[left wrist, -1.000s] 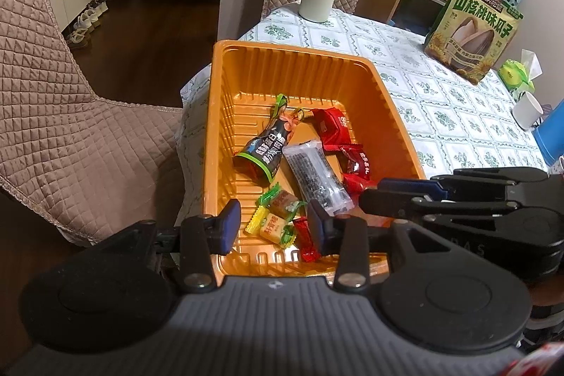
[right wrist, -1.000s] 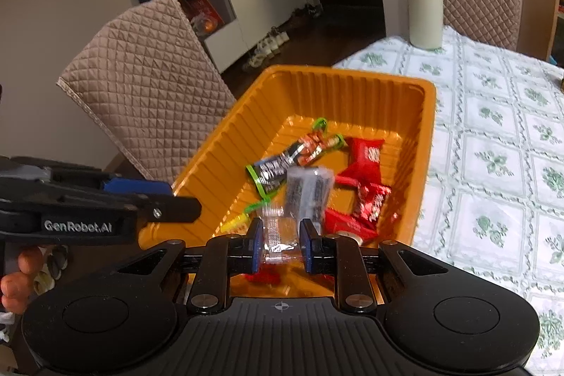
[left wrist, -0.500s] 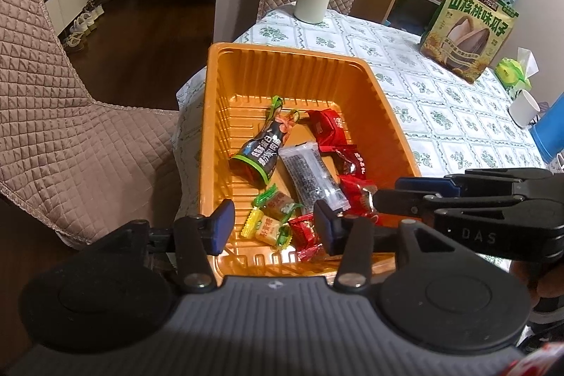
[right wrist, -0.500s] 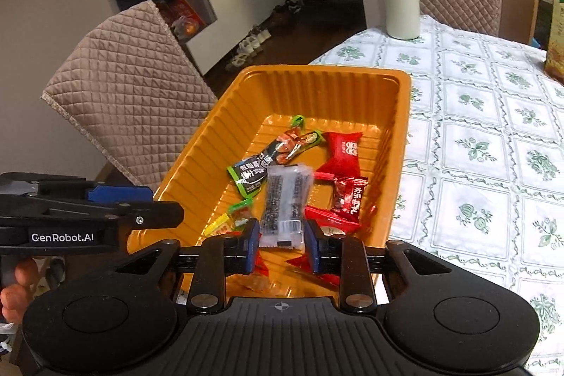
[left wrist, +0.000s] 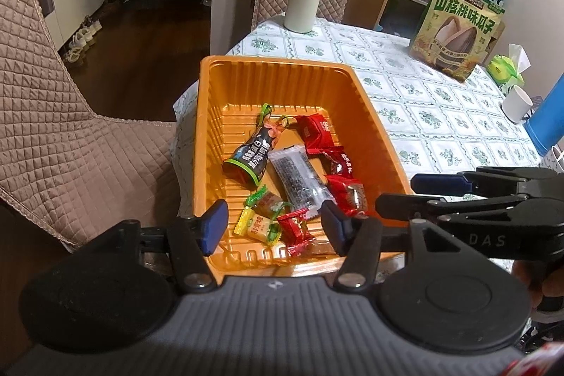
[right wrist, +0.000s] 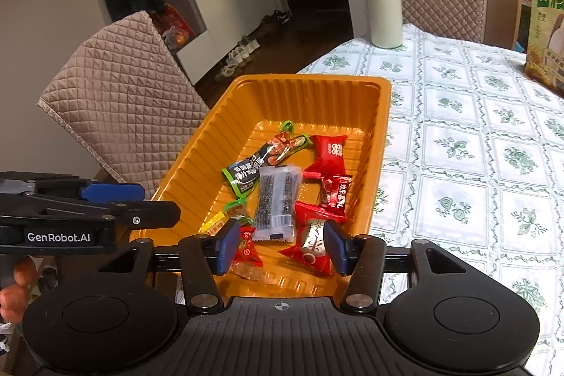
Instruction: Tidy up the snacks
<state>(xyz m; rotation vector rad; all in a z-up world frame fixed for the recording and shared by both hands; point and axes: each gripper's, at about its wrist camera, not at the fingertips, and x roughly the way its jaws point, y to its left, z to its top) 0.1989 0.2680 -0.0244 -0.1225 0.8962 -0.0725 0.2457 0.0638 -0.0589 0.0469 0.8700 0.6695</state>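
Both your left tool (left wrist: 273, 226) and right tool (right wrist: 280, 245) are opening, empty, above the orange tray (right wrist: 382, 115); next, fetch another snack.

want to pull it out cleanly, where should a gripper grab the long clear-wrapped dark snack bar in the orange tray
Probably across the long clear-wrapped dark snack bar's narrow width near its middle, coming straight down from above. It lies flat along the ribbed orange plastic tray floor with its long edges mostly exposed, while the black-and-green pouch and red candy wrappers crowd its ends and sides, so a side approach would likely snag them.
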